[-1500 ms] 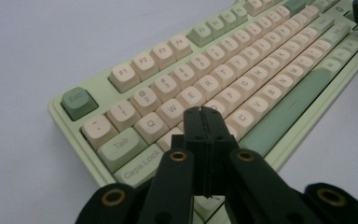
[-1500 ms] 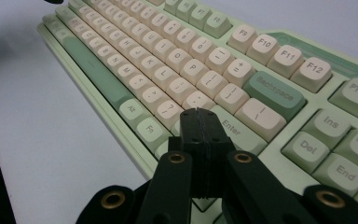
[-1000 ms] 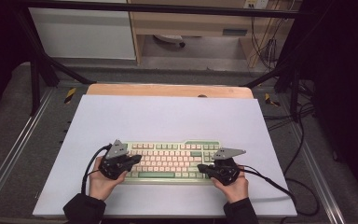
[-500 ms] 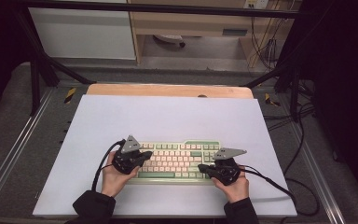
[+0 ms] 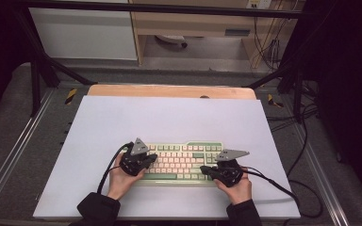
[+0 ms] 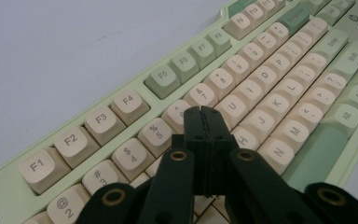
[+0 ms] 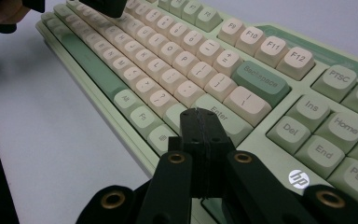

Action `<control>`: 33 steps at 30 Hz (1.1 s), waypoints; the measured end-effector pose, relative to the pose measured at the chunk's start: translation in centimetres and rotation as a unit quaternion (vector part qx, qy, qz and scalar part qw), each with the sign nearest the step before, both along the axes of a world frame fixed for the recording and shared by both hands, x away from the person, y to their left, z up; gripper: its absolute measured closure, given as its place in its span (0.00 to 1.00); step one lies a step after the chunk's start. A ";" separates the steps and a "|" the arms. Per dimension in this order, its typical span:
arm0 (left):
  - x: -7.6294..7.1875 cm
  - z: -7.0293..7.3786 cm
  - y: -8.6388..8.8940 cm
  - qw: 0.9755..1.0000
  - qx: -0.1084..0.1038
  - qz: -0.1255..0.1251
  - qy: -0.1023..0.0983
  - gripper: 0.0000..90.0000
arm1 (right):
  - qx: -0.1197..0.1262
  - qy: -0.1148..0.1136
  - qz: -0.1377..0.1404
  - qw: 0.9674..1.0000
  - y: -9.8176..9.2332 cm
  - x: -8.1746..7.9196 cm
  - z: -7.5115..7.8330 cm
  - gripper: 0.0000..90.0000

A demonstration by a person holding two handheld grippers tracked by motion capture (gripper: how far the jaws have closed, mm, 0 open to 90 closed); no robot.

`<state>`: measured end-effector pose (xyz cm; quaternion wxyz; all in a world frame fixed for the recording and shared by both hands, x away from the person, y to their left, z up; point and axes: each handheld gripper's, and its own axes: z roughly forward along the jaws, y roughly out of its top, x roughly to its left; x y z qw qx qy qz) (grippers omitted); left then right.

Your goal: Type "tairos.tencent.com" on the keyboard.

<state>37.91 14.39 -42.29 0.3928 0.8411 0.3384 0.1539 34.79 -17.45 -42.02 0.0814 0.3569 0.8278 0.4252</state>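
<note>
A pale green keyboard (image 5: 184, 160) with cream and green keys lies on the white mat, near the front edge. My left gripper (image 5: 154, 157) is shut with nothing in it, over the keyboard's left part. In the left gripper view its closed jaws (image 6: 204, 113) hover low over the number and letter rows of the keyboard (image 6: 270, 84), near the 6 key. My right gripper (image 5: 203, 169) is shut and empty at the keyboard's right front. In the right gripper view its tips (image 7: 200, 114) sit just above the Enter key (image 7: 223, 116) of the keyboard (image 7: 177, 51).
The white mat (image 5: 169, 117) covers a wooden table (image 5: 169, 91). Black cables (image 5: 283, 186) trail from both grippers across the mat. Metal rails (image 5: 14, 155) run along both sides. The other hand and gripper (image 7: 105, 5) show far off in the right gripper view.
My left gripper has moved right, from the keyboard's left end onto its keys, and sunk a little. The right gripper has stayed in place.
</note>
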 end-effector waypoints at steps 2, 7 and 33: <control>0.0 -0.1 0.0 1.000 0.001 0.001 0.001 1.00 | 0.002 0.000 -0.001 1.000 0.0 0.0 0.0 1.00; 0.1 -0.4 -0.1 1.000 0.004 0.000 0.002 1.00 | 0.001 0.000 -0.002 1.000 -0.1 0.0 0.0 1.00; -1.0 0.4 0.7 1.000 -0.006 -0.009 -0.006 1.00 | -0.002 0.003 0.003 1.000 0.0 0.0 -0.2 1.00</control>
